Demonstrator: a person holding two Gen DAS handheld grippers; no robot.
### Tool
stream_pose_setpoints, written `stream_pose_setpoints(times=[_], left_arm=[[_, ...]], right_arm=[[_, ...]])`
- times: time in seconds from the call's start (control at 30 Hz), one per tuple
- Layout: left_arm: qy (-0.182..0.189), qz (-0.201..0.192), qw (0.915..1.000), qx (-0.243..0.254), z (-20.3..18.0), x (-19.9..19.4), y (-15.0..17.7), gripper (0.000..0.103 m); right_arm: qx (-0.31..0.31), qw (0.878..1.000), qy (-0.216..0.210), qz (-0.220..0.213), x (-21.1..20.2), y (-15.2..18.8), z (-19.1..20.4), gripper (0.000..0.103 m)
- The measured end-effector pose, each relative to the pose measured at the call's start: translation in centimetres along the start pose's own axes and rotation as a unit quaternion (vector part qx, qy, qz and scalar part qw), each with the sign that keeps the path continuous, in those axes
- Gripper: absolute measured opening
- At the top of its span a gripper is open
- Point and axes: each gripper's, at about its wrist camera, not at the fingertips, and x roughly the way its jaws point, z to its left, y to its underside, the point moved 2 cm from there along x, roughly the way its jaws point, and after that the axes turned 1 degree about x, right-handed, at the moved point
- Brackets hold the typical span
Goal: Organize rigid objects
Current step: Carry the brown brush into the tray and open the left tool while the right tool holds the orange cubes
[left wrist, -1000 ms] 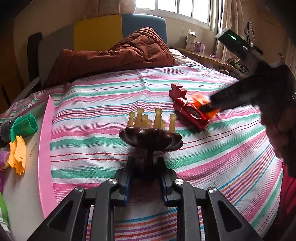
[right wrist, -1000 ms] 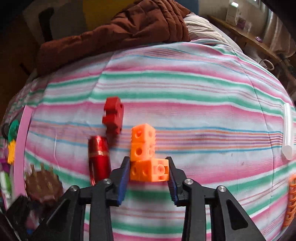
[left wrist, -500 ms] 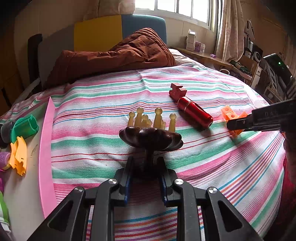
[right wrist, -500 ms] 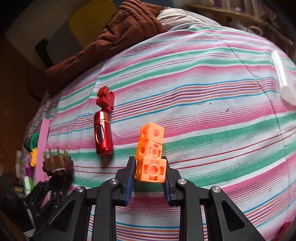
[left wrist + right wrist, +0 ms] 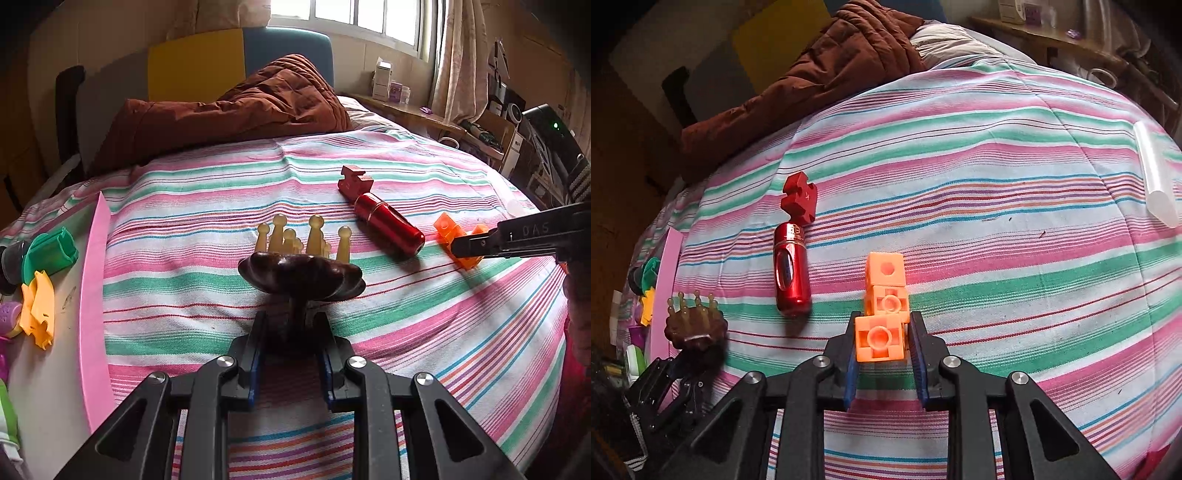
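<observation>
My left gripper (image 5: 290,328) is shut on the stem of a dark brown wooden massager (image 5: 301,273) with pale yellow knobbed prongs, held above the striped bedsheet; it also shows in the right wrist view (image 5: 694,325). My right gripper (image 5: 882,343) is shut on an orange linking-cube piece (image 5: 881,338) made of three cubes; the same piece shows in the left wrist view (image 5: 456,242). A red metal cylinder (image 5: 388,227) and a red puzzle-shaped block (image 5: 354,181) lie on the bed between the two grippers.
A pink-edged board (image 5: 92,295) at the left holds a green cup-like toy (image 5: 50,254), a yellow toy (image 5: 37,310) and other small items. A brown quilt (image 5: 236,114) lies at the headboard. A clear plastic tube (image 5: 1154,177) lies on the bed's right side.
My right gripper closed on the orange cubes, pulled them right and back away from the red cylinder, and turned them end-on. My left gripper with the massager stayed still.
</observation>
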Motion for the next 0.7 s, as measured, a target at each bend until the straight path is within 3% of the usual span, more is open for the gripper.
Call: stream_pose_setpoints(times=[0.2,0.7], left_arm=[[0.005,0.004,0.9999,-0.009,0.3,-0.8,0.1,0.024],[0.025,-0.033,0.9989,-0.02,1.0,-7.2,-1.5,0.023]], right_arm=[[-0.008,1.0,0.001,-0.005,0.8,-0.4,0.2,0.024],[-0.022,1.0,0.012,-0.017,0.9,0.0,0.8,0.024]])
